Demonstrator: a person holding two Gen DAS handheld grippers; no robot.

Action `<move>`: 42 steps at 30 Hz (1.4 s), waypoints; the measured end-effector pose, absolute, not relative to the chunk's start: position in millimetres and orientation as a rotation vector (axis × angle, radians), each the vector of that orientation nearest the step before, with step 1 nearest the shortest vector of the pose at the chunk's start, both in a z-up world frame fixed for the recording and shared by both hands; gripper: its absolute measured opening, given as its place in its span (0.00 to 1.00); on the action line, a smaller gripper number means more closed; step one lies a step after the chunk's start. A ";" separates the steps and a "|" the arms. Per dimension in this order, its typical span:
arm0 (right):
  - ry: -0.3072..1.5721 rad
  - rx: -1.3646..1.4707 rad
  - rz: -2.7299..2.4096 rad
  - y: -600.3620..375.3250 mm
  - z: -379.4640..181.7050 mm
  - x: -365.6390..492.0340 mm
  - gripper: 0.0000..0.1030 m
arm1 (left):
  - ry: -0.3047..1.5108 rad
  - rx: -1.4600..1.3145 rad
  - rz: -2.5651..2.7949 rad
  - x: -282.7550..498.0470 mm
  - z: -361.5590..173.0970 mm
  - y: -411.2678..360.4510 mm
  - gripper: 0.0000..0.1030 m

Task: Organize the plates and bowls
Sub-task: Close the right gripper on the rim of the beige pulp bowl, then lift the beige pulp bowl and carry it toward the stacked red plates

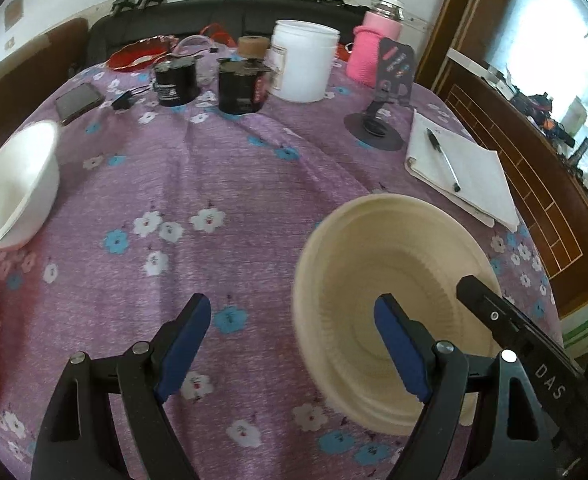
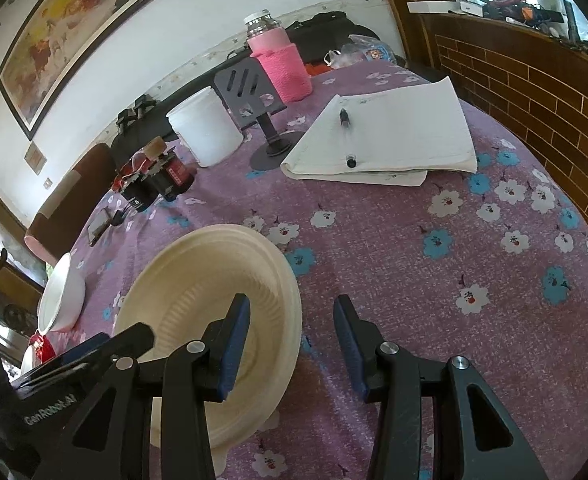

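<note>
A: Where did the cream paper plate (image 1: 394, 300) sit?

B: Lower right of the left wrist view, on the floral worktop (image 1: 229, 168). The left tool (image 1: 294, 344) gaped wide with nothing in it. The right tool (image 2: 291, 344) stood partly open, straddling the plate's rim without pinching it.

A: And the white bowl (image 1: 17, 184)?

B: Far left, well apart.

A: Best approach?

B: I'd say bite the rim squarely before lifting.

A: Anything unclear?

B: The plate's near edge hid behind the fingers (image 2: 235, 344), and the bowl was cut off.
</note>
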State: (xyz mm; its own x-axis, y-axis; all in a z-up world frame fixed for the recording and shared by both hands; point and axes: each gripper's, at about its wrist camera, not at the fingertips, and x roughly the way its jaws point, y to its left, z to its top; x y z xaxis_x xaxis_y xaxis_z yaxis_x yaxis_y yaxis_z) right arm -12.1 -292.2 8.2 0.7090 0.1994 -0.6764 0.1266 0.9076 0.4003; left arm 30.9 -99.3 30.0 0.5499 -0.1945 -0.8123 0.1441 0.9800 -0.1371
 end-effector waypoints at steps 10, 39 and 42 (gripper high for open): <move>0.795 0.425 0.056 -287.9 6.9 -12.6 0.38 | 0.955 0.000 -0.213 34.1 26.8 -111.6 0.64; 0.788 0.468 0.089 -288.2 4.6 -17.6 0.17 | 0.927 0.080 -0.225 26.1 27.5 -120.3 0.25; 0.785 0.469 0.093 -287.7 5.3 -18.2 0.17 | 0.918 0.083 -0.224 23.8 30.4 -120.5 0.25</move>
State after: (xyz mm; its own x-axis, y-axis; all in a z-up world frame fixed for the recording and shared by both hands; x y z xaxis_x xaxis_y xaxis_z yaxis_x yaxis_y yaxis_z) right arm -18.2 -287.7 5.3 0.7092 0.2519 -0.6585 0.0913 0.8933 0.4400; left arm 23.8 -120.5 30.4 0.5861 -0.1561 -0.7950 0.2269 0.9736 -0.0238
